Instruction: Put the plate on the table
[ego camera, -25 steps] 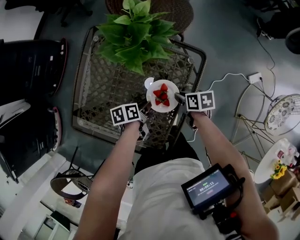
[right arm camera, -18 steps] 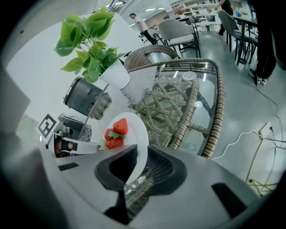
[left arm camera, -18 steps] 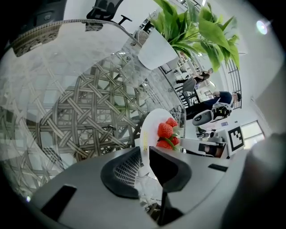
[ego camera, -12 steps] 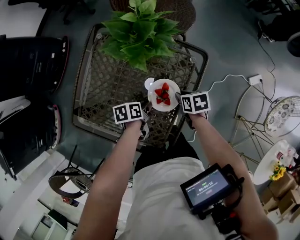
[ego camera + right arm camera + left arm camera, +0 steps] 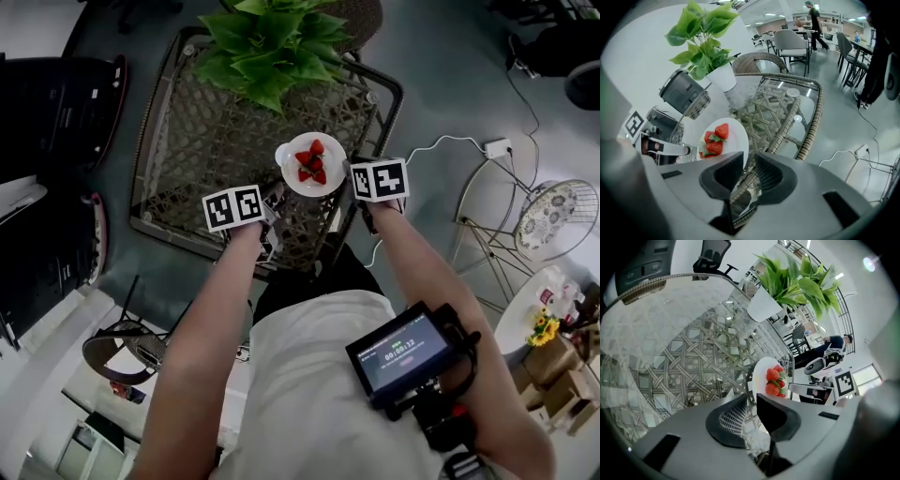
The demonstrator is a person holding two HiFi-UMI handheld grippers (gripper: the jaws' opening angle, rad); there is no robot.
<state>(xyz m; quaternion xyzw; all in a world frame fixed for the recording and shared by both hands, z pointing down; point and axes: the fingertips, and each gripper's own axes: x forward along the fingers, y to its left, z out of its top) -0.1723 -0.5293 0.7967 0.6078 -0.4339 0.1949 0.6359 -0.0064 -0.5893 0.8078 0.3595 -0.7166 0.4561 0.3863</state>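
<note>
Wicker glass worktop point(image 5: 187, 150): strawberry plate point(image 5: 333, 171) resting toward 4 o'clock; placement apparently done. Left claw point(image 5: 751, 401), right claw point(image 5: 749, 161): slightly parted, empty.

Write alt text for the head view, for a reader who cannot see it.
A white plate of strawberries sits at the near edge of a woven wicker table, seen from steeply above. The person's left gripper and right gripper flank it. A leafy potted plant stands at the table's far side.
</note>
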